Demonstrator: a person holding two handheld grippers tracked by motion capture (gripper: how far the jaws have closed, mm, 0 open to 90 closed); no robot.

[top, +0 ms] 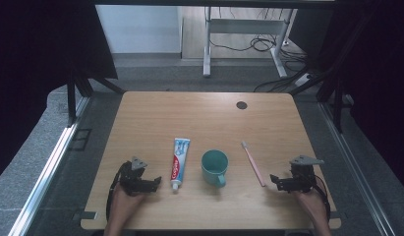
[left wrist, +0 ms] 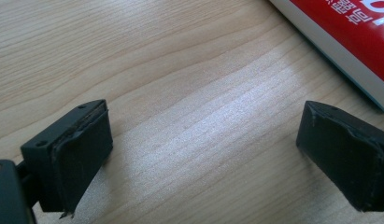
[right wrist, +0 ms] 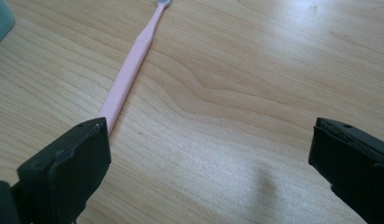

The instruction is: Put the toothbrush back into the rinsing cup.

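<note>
Both claws rest low at the near edge of the surface, one toward each near corner, each held in a hand. Neither has hold of anything.

Left claw: jaws spread wide with bare wood between them in the left gripper view. The toothpaste tube lies just beside it, on the side toward the surface's middle. Tube's long axis runs near edge to far edge, cap end toward the near edge. In the left gripper view the tube's red-and-white side crosses the upper corner, outside the jaw gap and apart from the closer jaw.

Right claw: jaws also spread wide and empty. The pink toothbrush lies just beside it, again toward the surface's middle. Long axis mostly near-to-far, slightly slanted; bristle head toward the far edge, handle end toward the near edge. In the right gripper view the handle runs up from behind one jaw's tip, so it sits at the edge of the gap, not centred in it. Whether jaw and handle touch I cannot tell.

A teal cup stands upright between tube and brush, handle pointing to the near edge.

Judgement: each claw is nearer to its own item, left to the tube and right to the brush. Each item lies sideways of its claw, toward the cup, so a grasp would first need a shift inward to bring the long axis between the jaws.
</note>
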